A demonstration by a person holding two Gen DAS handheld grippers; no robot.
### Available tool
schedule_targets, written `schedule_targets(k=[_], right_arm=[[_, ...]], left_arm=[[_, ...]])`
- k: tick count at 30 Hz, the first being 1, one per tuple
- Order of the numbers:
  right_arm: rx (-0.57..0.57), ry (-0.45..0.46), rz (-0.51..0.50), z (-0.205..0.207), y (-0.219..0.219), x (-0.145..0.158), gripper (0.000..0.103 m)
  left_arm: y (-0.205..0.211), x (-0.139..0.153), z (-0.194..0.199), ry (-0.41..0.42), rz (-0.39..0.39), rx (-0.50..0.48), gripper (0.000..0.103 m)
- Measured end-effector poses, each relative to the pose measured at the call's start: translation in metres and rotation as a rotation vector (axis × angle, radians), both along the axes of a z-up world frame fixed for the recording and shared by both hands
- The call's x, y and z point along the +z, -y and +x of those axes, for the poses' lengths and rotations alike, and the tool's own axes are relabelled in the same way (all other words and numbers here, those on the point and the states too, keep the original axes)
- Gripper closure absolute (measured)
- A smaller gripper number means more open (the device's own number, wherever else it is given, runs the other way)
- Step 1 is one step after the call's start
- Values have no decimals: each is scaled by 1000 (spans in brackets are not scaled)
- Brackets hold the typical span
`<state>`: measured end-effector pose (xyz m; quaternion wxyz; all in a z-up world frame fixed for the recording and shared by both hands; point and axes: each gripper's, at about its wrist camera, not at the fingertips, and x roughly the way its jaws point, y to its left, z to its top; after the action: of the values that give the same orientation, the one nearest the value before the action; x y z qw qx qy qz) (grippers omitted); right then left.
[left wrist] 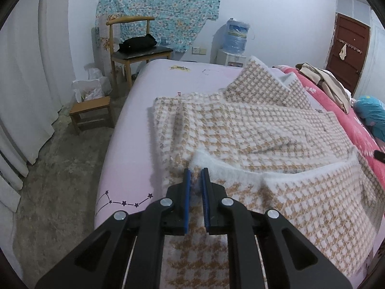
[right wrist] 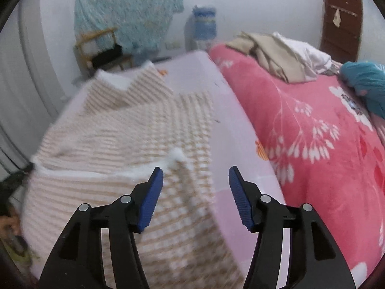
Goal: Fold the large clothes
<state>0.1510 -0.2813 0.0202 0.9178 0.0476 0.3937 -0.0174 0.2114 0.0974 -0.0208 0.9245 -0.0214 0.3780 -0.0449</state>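
The right gripper [right wrist: 195, 172] hangs with its blue pads set wide apart and nothing between them — below it lies the checked tan-and-white garment [right wrist: 125, 130], blurred, spread on the lilac sheet [right wrist: 231, 110]. To the right a pink flowered blanket [right wrist: 312, 132] carries a heap of beige and white clothes [right wrist: 281, 55] — a brown door [right wrist: 341, 16] stands behind.

Two close wrist views angled down, sharing checked garment [left wrist: 252, 130].

One checked coat [left wrist: 252, 125], two hand-held grippers [left wrist: 195, 175] [right wrist: 195, 175].
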Motion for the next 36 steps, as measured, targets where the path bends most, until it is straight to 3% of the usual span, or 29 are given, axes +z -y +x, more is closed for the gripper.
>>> schedule_targets(k=[4,7,8,11,13,16,18,22,25,30,36], right_arm=[[164,-21,78,-6,-41,0,48],[288,-50,38,-1,-83,-12,49],[315,-57,18,1,-96,-15,53],[389,-109,18,12,-122,-31,70],[388,-161,8,23,-128,-45,76],[365,-193,54,34,-123,-59,79],[349,-206,69,38,-119,-57,83],[328,-209,96,35,-116,-55,84],[319,-168,115,22,-111,-38,81],[408,-63,85,-31,-110,0,81],[492,-148,-2,-73,-122,-20,81]], left_arm=[[-1,-1,1,-9,-5,12,89],[-4,3,1,-22,-19,32,77],[-7,6,-1,-25,-28,45,70],[-14,24,-15,24,-82,55,63],[-12,39,-31,77,-130,21,61],[6,54,-53,106,-190,-109,60],[26,53,-66,81,-196,-209,60],[73,25,-85,-46,-213,-382,60],[94,-1,-85,-133,-96,-365,60],[88,-11,-81,-153,-146,-344,58],[89,-13,-83,-146,-139,-341,58]])
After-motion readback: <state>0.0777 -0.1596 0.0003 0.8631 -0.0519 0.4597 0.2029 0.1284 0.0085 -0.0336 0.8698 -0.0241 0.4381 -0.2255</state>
